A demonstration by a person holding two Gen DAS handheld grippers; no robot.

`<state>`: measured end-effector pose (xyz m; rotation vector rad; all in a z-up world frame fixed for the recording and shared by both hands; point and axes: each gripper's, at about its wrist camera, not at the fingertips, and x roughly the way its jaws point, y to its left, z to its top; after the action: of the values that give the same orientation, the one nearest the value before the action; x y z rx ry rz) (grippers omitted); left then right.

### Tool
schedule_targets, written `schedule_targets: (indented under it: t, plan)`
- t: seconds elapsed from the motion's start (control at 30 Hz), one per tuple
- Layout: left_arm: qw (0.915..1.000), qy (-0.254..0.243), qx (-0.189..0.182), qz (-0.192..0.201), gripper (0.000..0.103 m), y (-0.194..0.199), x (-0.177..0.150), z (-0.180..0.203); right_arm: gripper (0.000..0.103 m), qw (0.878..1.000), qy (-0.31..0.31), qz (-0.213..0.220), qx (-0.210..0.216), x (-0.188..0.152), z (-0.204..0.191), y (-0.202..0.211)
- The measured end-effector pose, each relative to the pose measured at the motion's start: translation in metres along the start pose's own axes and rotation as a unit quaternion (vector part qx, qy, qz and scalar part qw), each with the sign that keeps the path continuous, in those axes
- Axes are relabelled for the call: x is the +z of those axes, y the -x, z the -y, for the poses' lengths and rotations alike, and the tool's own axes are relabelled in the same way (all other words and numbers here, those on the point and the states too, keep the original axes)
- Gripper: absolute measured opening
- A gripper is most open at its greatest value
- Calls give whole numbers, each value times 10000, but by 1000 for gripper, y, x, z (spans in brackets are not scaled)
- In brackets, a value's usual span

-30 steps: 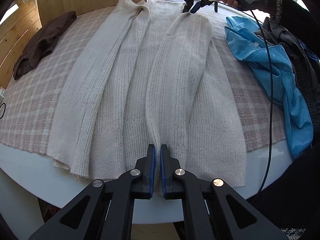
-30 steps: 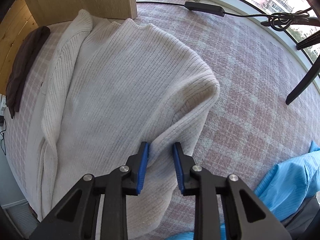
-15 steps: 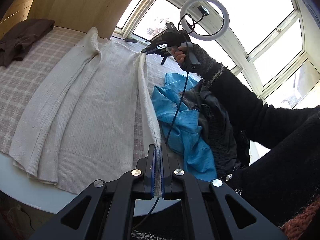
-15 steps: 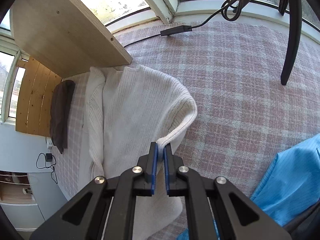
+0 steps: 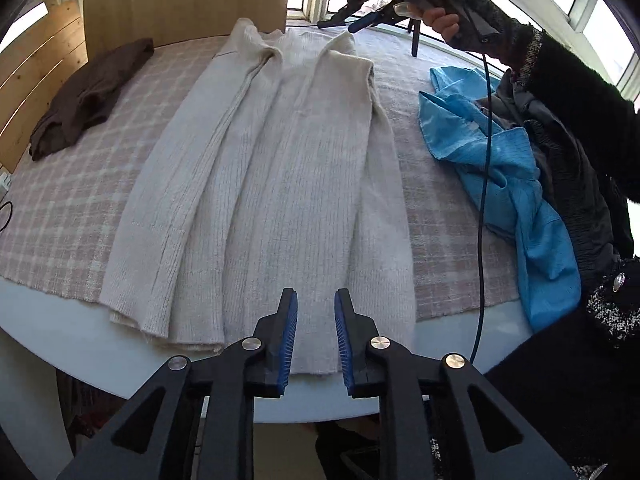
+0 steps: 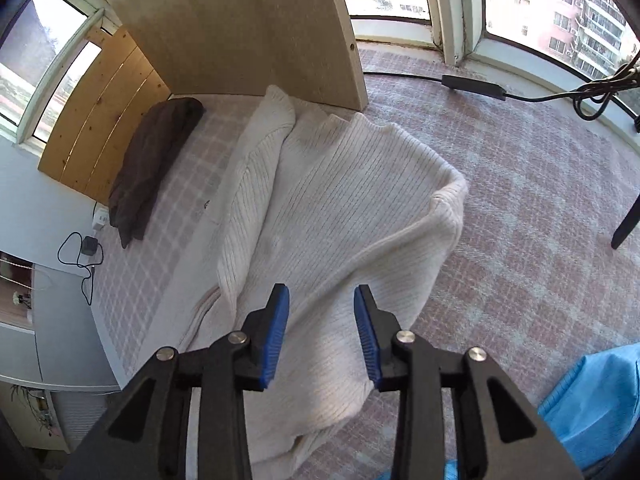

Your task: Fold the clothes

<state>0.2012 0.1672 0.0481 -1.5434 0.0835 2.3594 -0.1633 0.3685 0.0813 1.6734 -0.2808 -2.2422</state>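
Sweater (image 5: 280,184) lies lengthwise on the bench (image 5: 60,208), collar at the far end, hem at the near edge. Its right fold (loosely humped) could spring back, I judge. Left gripper (image 5: 316,334) and right gripper (image 6: 322,332) are opening, nothing between them.

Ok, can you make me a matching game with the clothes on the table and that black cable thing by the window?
Things:
1. white sweater
2. brown garment
3. blue garment
4. black power adapter

Places:
A. crumpled at the right edge of the table, beside the person's dark sleeve
B. lying by the window sill at the far side
C. spread lengthwise down the middle of the checked cloth
D. bunched at the left, near the wooden boards

Pairs: 1-C, 2-D, 3-A, 4-B
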Motion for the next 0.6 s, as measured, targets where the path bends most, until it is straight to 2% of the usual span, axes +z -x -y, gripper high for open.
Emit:
schedule_targets:
  t: [0.1, 0.23, 0.3, 0.37, 0.5, 0.6]
  plan:
    - [9992, -329, -82, -229, 25, -22, 6, 15, 36, 9995, 217, -230, -73, -24, 8, 4]
    - [9982, -368, 23, -482, 23, -44, 4, 12, 36, 9954, 772, -540, -169, -60, 2, -14]
    - [9985, -277, -59, -472, 23, -44, 6, 7, 36, 9938, 928, -582, -214, -71, -1, -23]
    - [9986, -197, -135, -465, 23, -44, 8, 3, 36, 9933, 942, -644, -168, -74, -3, -35]
    - [9986, -170, -138, -491, 12, -45, 12, -4, 36, 9946, 849, -577, -141, -68, -7, -47]
    - [9986, -58, -255, -463, 5, -44, 13, -13, 35, 9944, 866, -494, -344, -66, -7, -50]
